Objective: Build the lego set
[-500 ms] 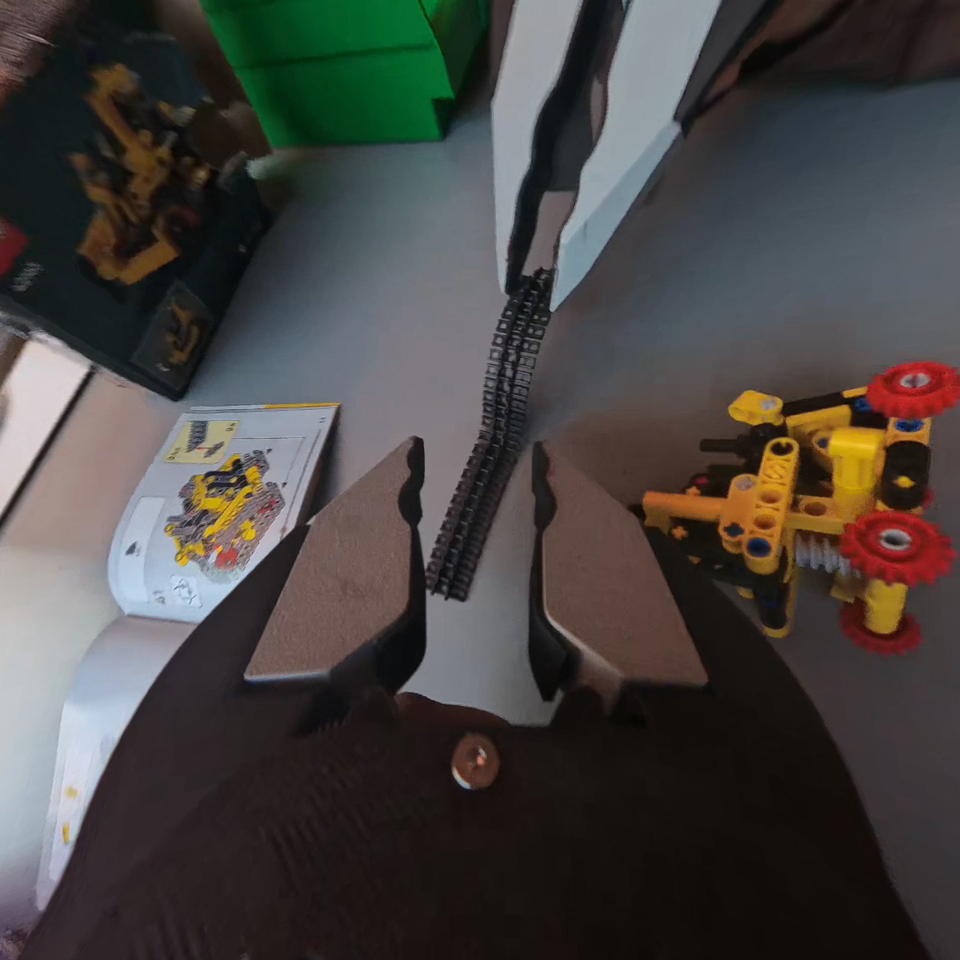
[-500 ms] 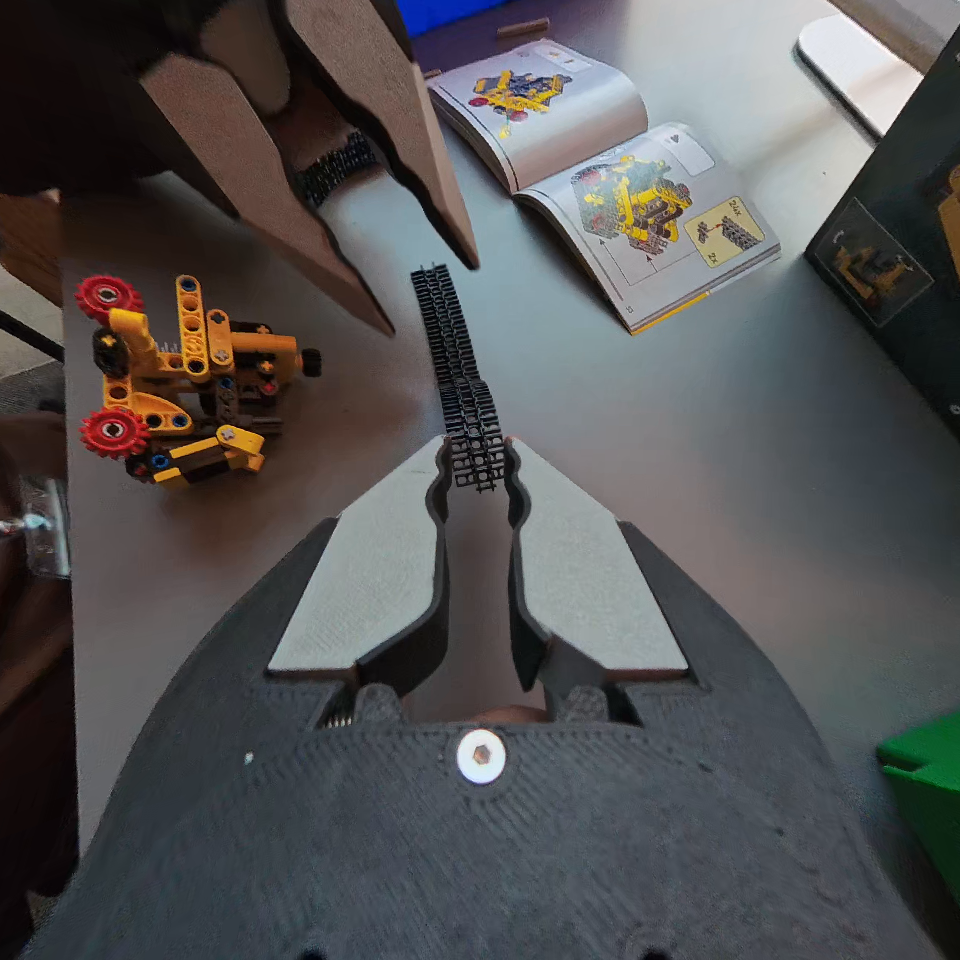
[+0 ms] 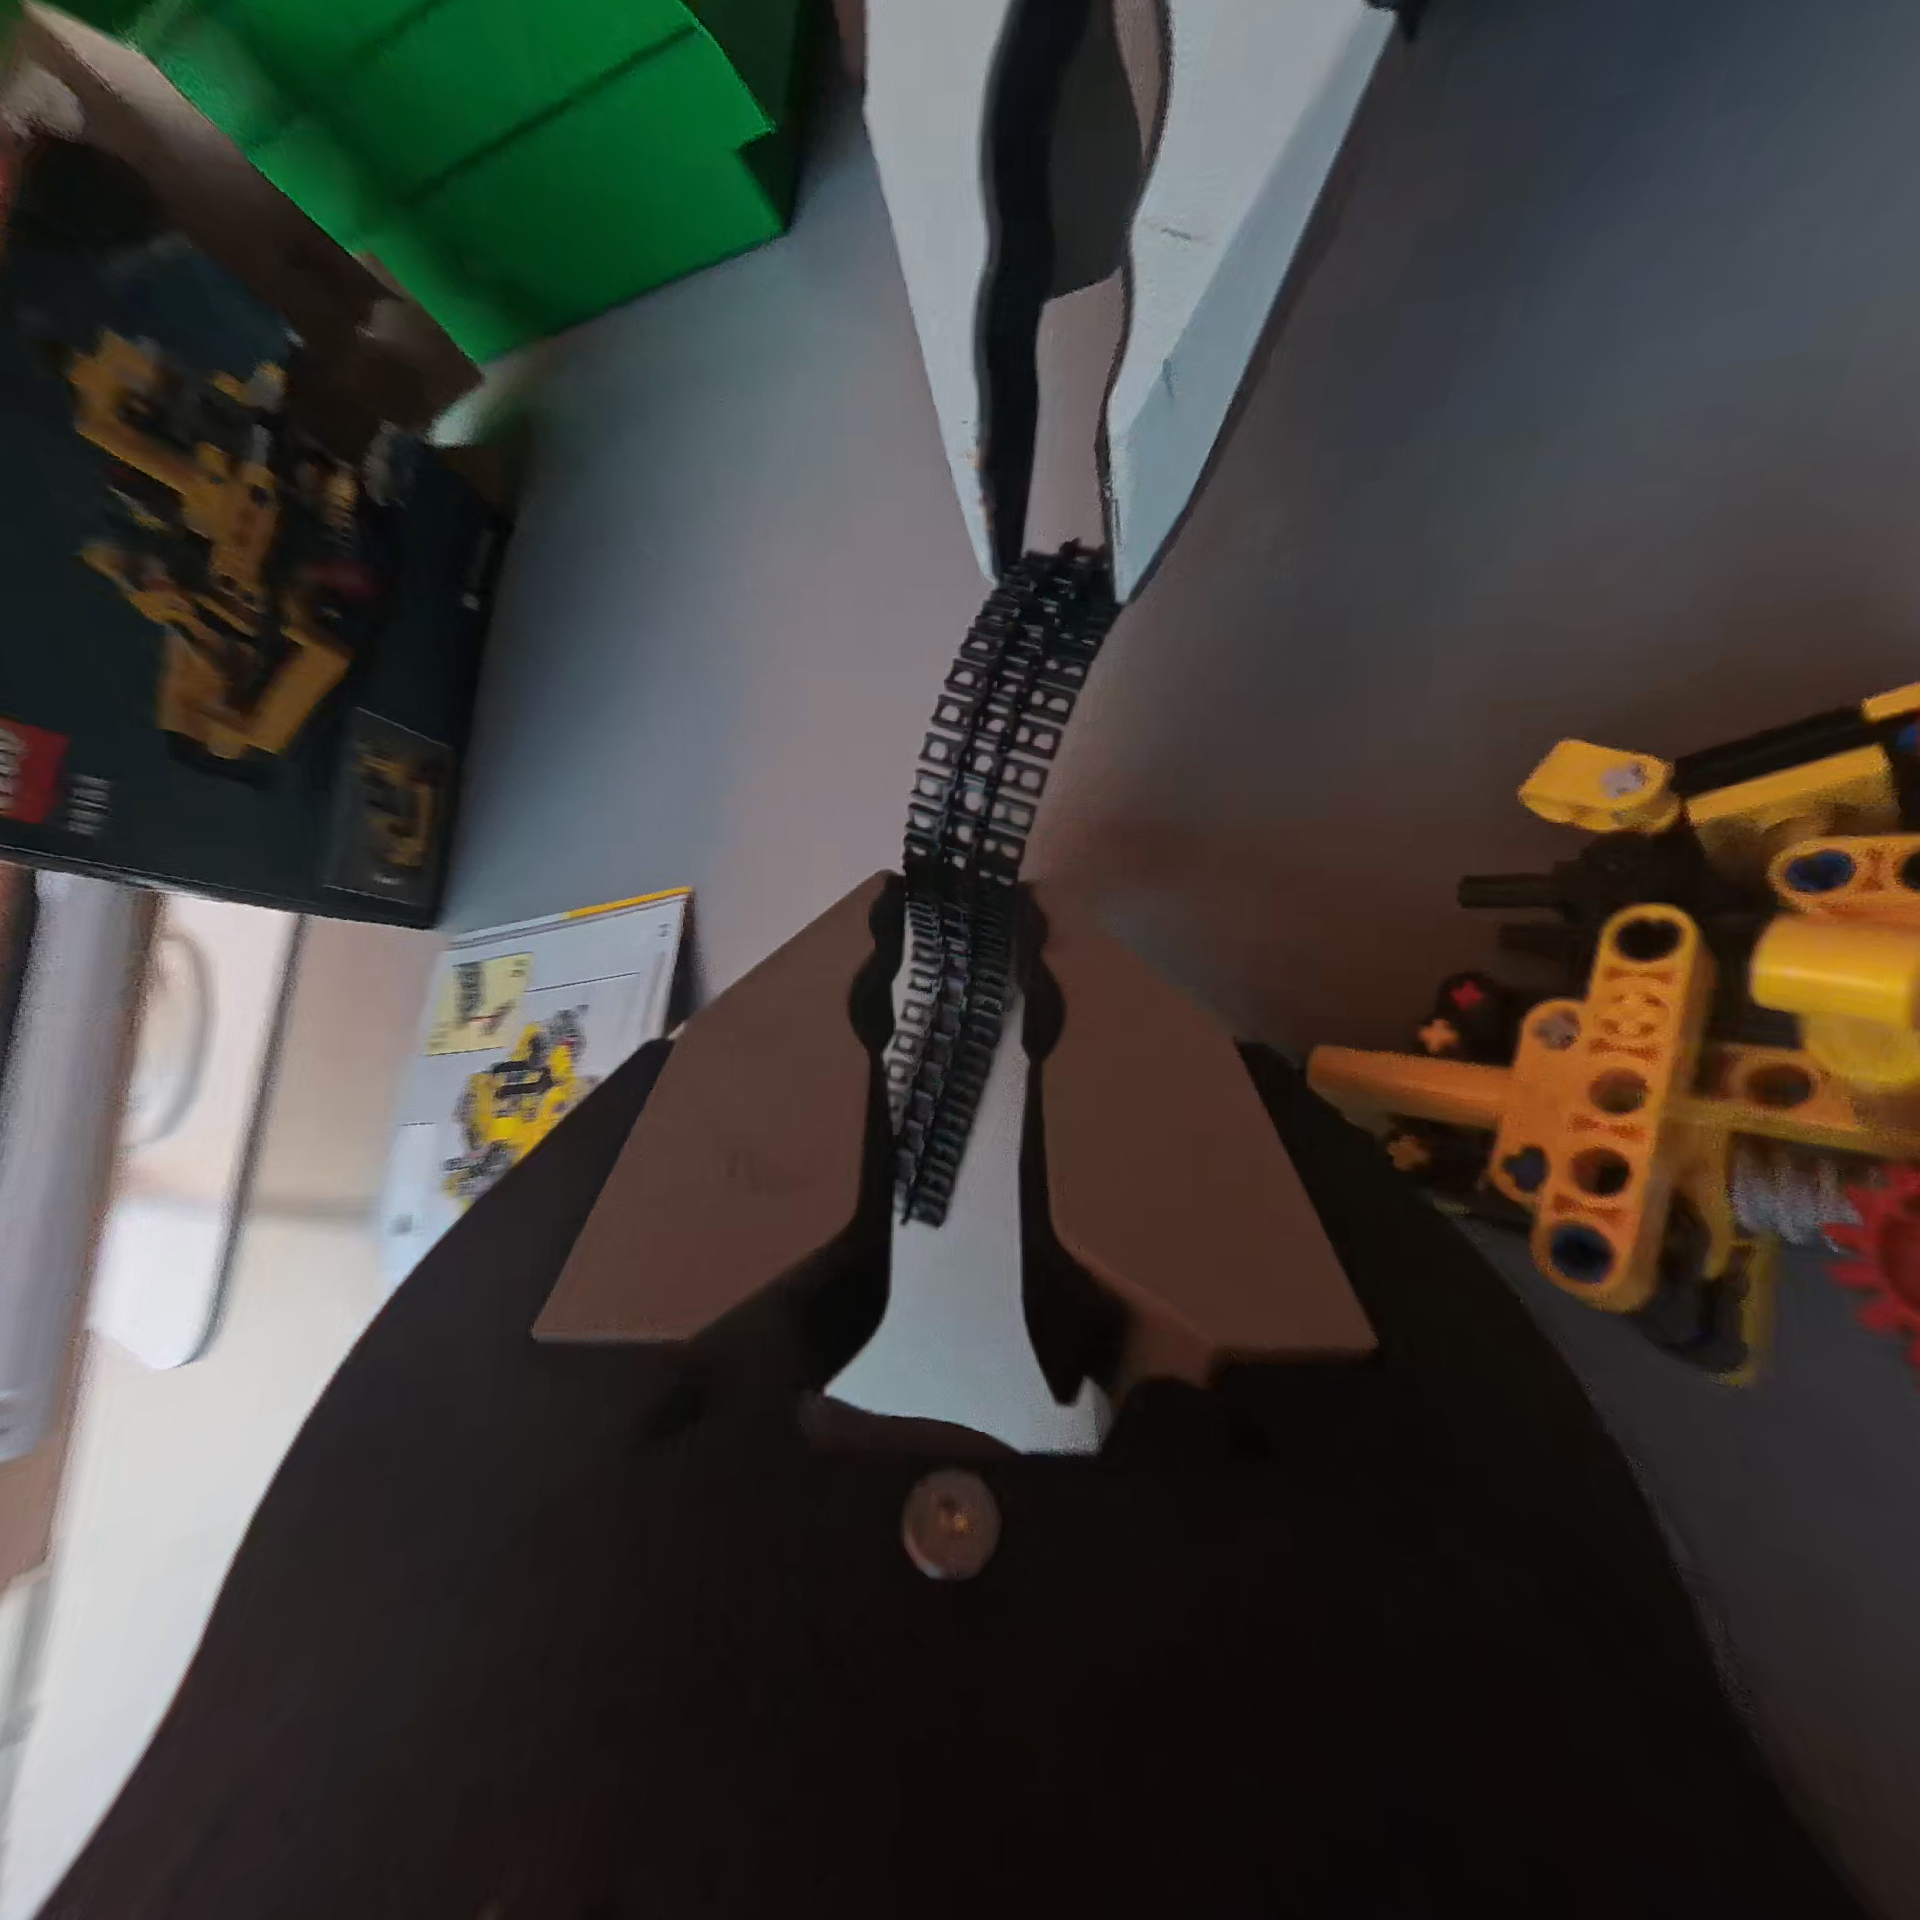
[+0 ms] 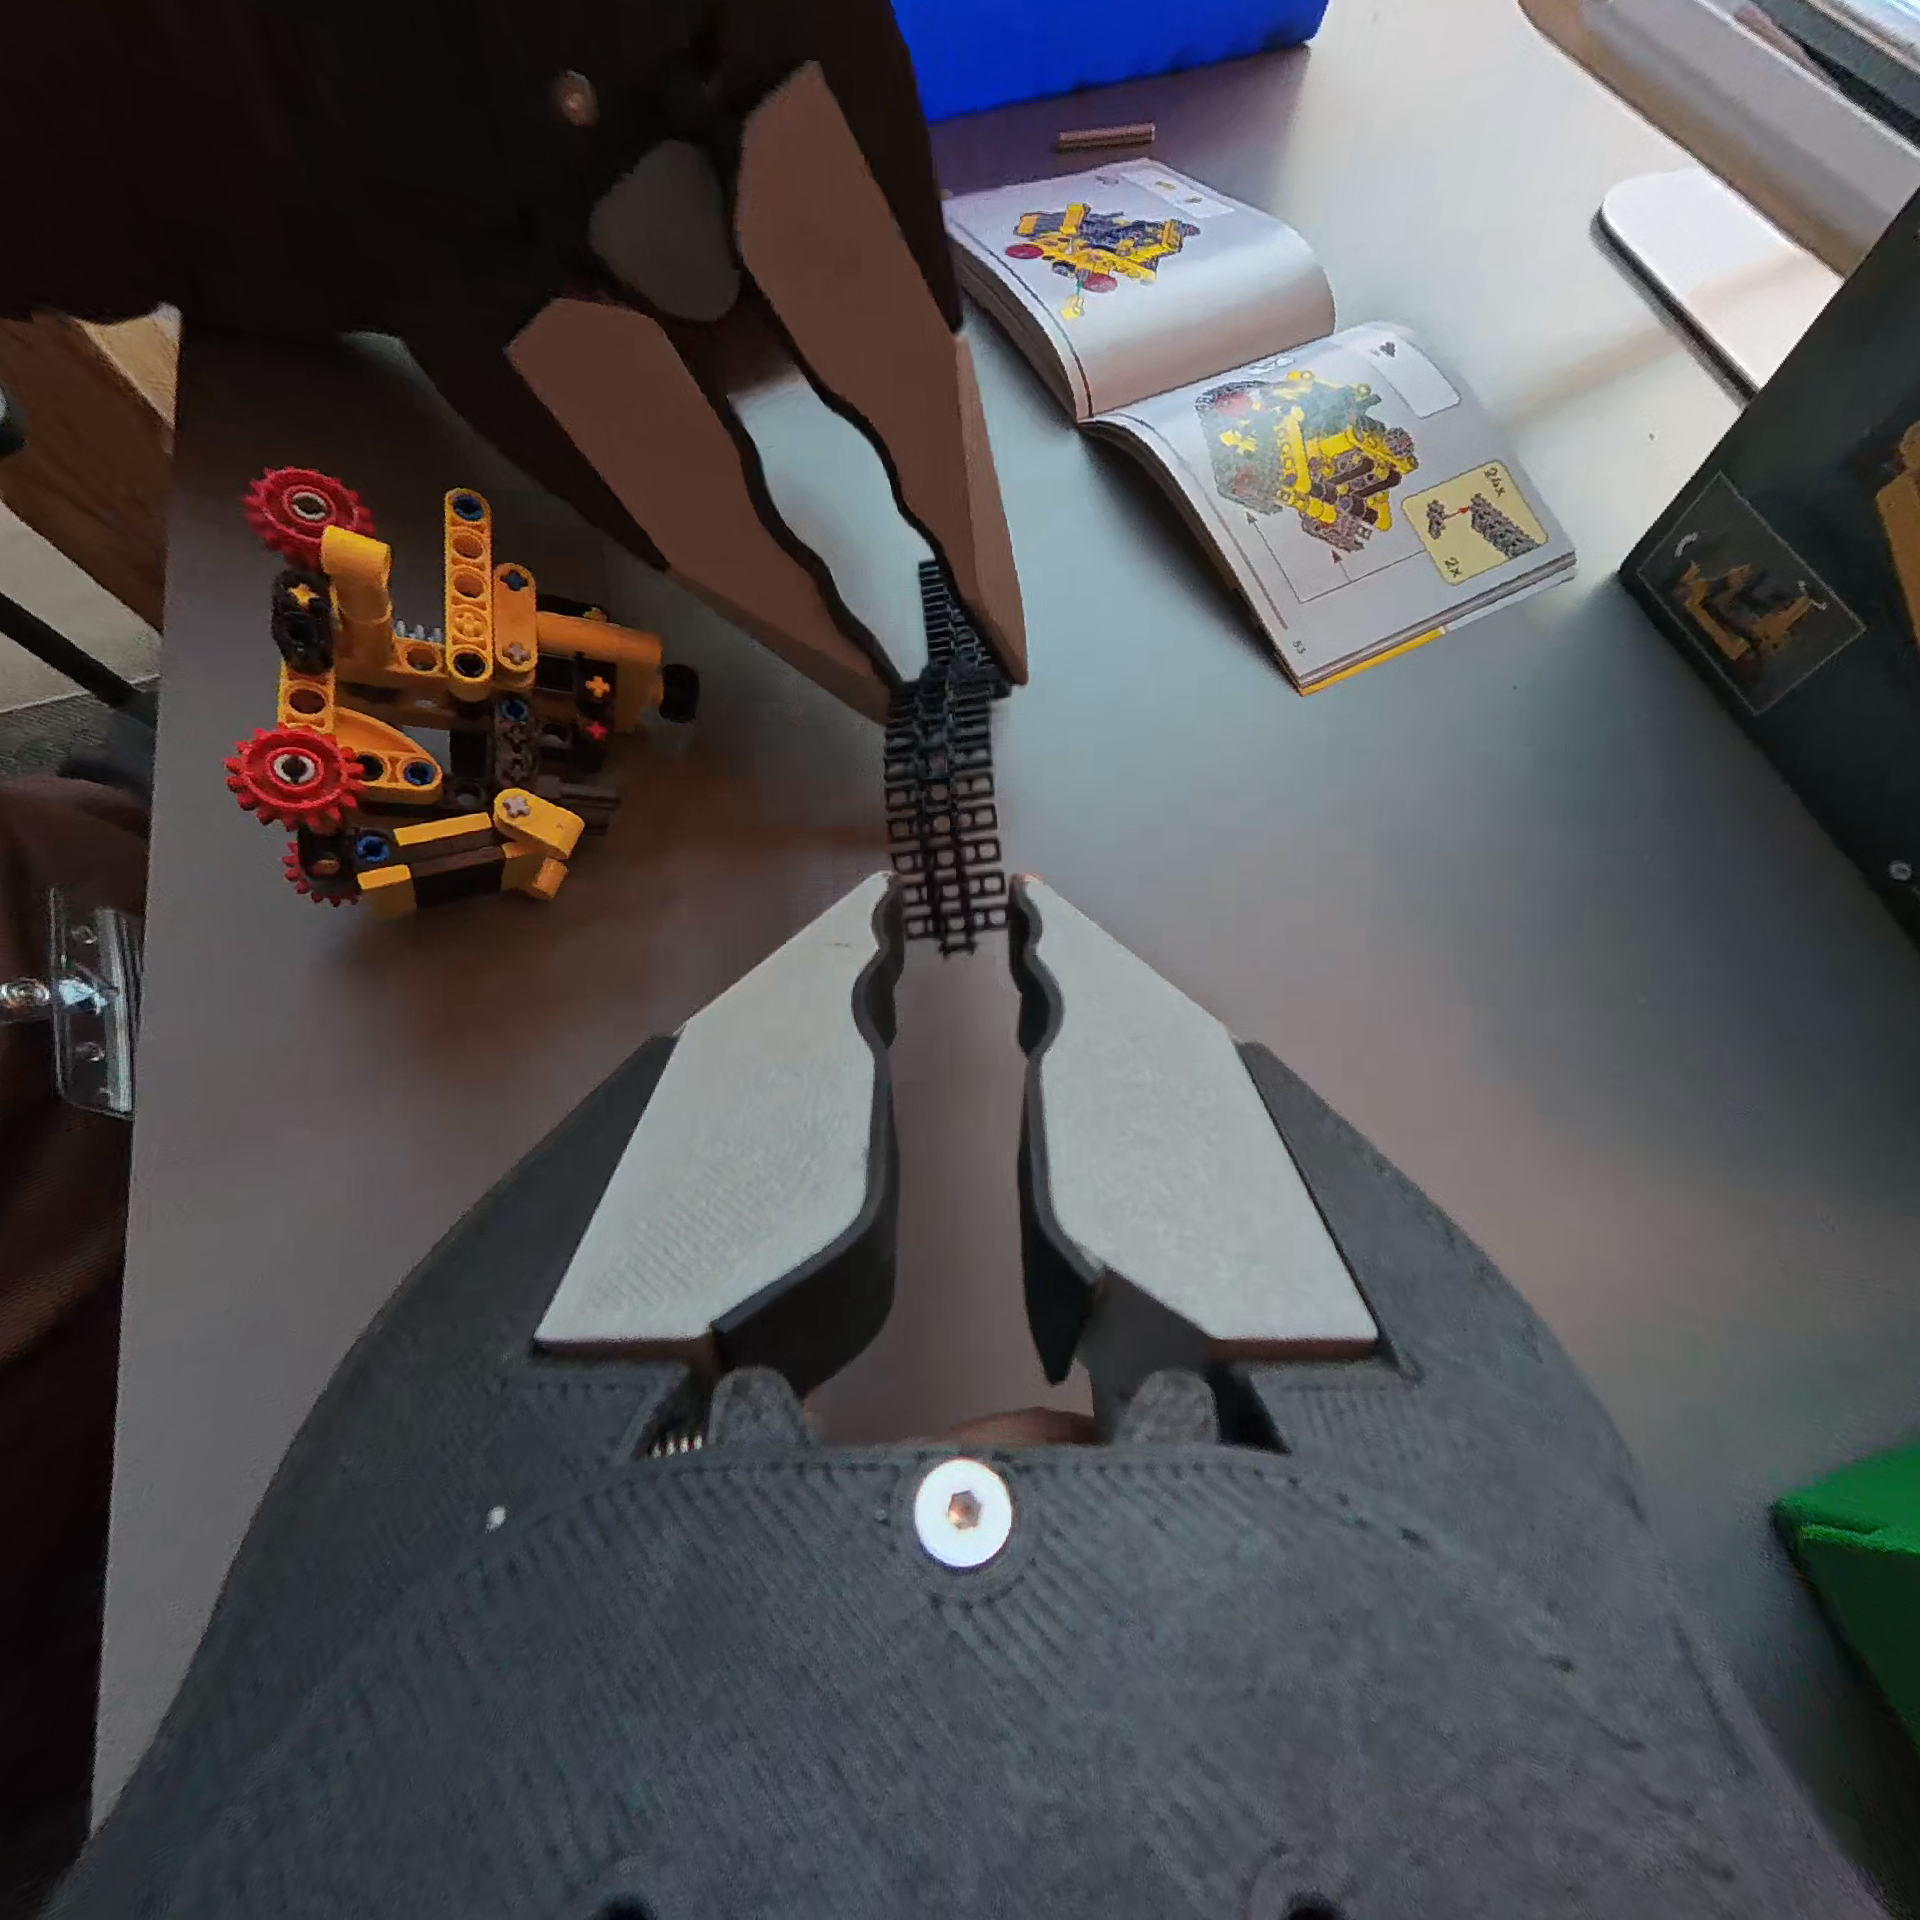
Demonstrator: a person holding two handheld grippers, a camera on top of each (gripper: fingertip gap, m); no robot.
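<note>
A black lego track chain stretches between my two grippers just over the grey table. My left gripper, with brown pads, is closed around one end of it, and the links run back between the fingers. My right gripper, with pale grey pads, is shut on the other end of the track. Each gripper faces the other: the right one shows at the top of the left wrist view, the left one at the top of the right wrist view. The yellow lego model with red gears sits beside the track and also shows in the left wrist view.
An open instruction booklet lies on the table past the track. The dark set box stands beside it. A green bin and a blue bin sit at the table's edges. A white flat object lies far right. The gap from one gripper's tips to the other's is roughly 5 cm. My left gripper's tips are some 35 cm from the white flat object. Seen from the left wrist view as well.
My left gripper has moved forward onto the track and its fingers have narrowed around it. My right gripper still holds the other end. The model has not moved.
</note>
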